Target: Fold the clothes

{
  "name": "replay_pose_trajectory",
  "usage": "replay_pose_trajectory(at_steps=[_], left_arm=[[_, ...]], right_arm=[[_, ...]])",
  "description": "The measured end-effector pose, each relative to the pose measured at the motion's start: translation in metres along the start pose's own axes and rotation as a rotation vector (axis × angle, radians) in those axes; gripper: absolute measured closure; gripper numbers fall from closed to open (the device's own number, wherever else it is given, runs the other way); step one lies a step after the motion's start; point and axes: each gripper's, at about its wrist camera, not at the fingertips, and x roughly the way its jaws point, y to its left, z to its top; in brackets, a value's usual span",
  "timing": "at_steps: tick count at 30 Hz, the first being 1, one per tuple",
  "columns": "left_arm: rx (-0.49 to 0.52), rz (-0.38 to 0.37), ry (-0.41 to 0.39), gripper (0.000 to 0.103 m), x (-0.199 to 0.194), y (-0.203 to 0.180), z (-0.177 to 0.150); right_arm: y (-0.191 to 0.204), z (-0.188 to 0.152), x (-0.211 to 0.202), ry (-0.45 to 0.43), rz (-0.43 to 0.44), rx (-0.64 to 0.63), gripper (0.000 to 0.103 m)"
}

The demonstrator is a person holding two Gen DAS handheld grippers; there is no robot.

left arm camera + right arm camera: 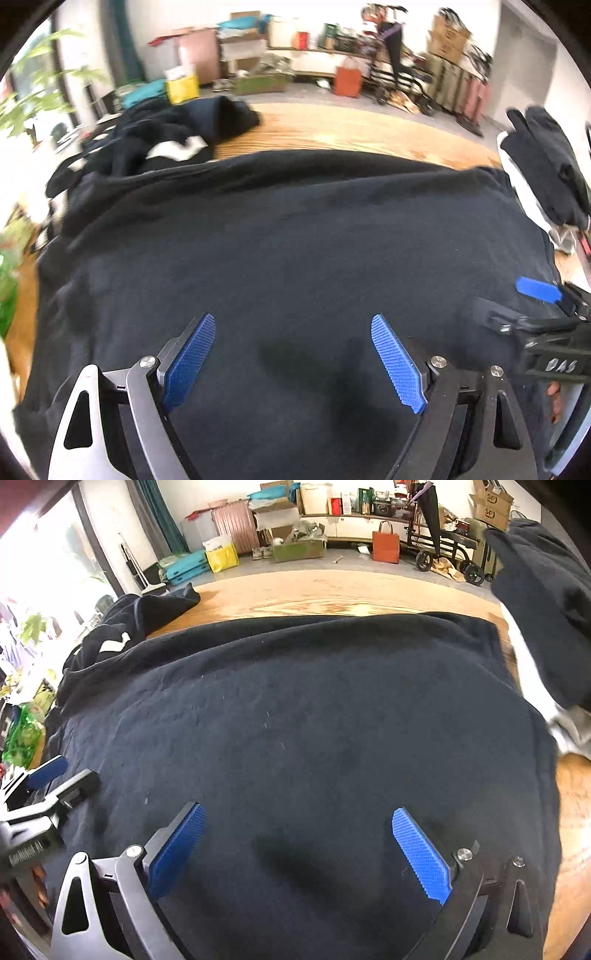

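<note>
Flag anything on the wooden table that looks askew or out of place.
Nothing looks damaged or spilled. The dark navy garment lies spread mostly flat on the wooden table. The only untidy spot is the crumpled black garment with white stripes heaped at its far left edge, unfolded.

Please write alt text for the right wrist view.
The open right gripper hovers over a dark navy garment spread on a wooden table. The left gripper shows at left, crumpled dark clothes beyond.
</note>
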Motion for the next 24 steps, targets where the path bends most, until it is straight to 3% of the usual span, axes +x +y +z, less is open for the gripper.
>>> replay_pose_trajectory(at_steps=[5, 12, 15, 19, 24], left_arm=[[0.036, 0.013, 0.016, 0.015, 0.023, -0.002, 0.012], [-0.042, 0.064, -0.027, 0.012, 0.025, 0.042, 0.015], [-0.067, 0.086, -0.028, 0.000, 0.027, 0.061, 0.014], [-0.114, 0.111, -0.024, 0.000, 0.027, 0.082, 0.014], [-0.099, 0.098, -0.012, 0.000, 0.027, 0.096, 0.014]], right_arm=[[0.008, 0.013, 0.017, -0.019, -0.073, -0.022, 0.000], [-0.003, 0.021, 0.023, -0.029, -0.114, -0.036, 0.000], [-0.015, 0.024, 0.024, -0.032, -0.133, -0.009, 0.000], [-0.037, 0.025, 0.021, -0.030, -0.149, 0.019, 0.000], [-0.073, 0.024, 0.015, -0.022, -0.181, 0.074, 0.000]])
